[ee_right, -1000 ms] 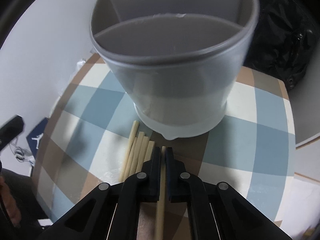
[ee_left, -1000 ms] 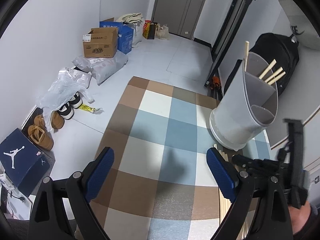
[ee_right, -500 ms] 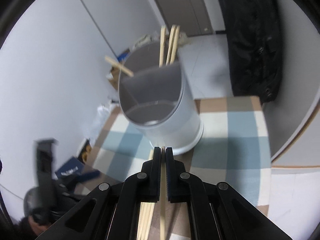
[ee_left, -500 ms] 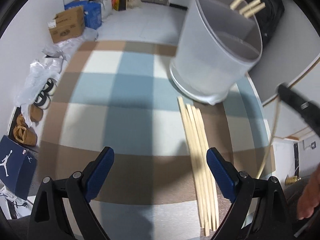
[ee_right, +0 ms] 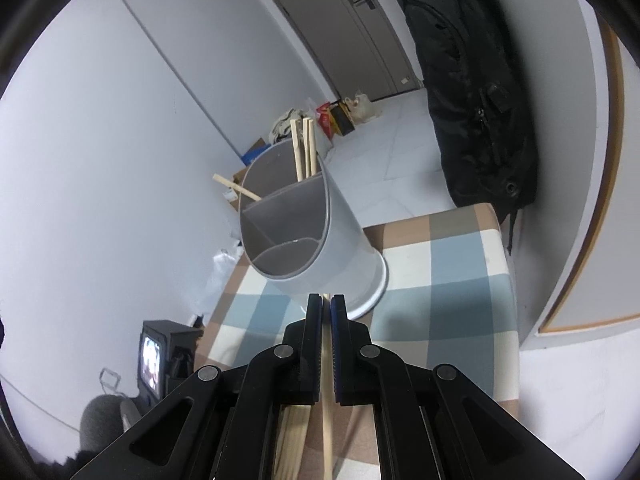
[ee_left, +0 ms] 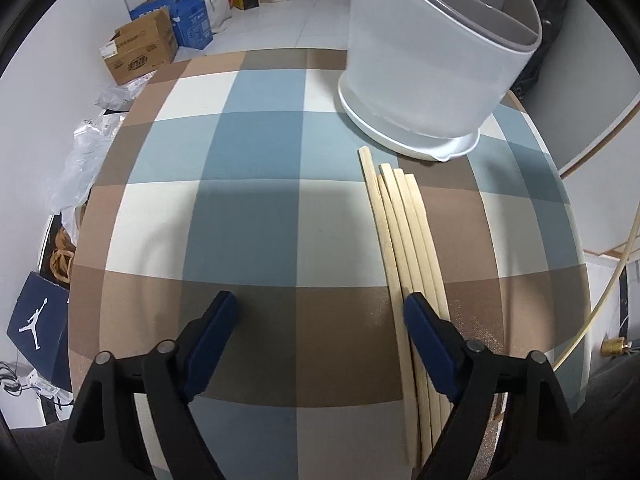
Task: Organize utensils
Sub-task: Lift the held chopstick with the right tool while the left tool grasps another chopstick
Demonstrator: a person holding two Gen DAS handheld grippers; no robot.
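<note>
Several wooden chopsticks [ee_left: 400, 240] lie side by side on the checked tablecloth [ee_left: 248, 220], in front of a grey divided holder [ee_left: 432, 60]. My left gripper [ee_left: 320, 312] points down at the cloth, its jaws closing; its right finger overlaps the bundle's left edge and the pads press on nothing. My right gripper [ee_right: 326, 304] is shut on one chopstick [ee_right: 328, 400], held in the air short of the holder [ee_right: 312, 240]. Three chopsticks [ee_right: 304, 148] stand in the holder's far compartment and one [ee_right: 236, 188] leans over its left rim. The held chopstick [ee_left: 600, 300] shows at the left wrist view's right edge.
The table's rounded edge [ee_left: 576, 240] runs close to the bundle on the right. A black backpack [ee_right: 472, 92] hangs beyond the table. Cardboard boxes [ee_left: 140, 52], bags and a shoebox [ee_left: 36, 324] sit on the floor by the wall. A black device with a small screen [ee_right: 160, 356] is at lower left.
My left gripper came down closer to the cloth beside the bundle and its jaws narrowed. My right gripper rose from the table with the chopstick, so the holder now looks smaller and farther.
</note>
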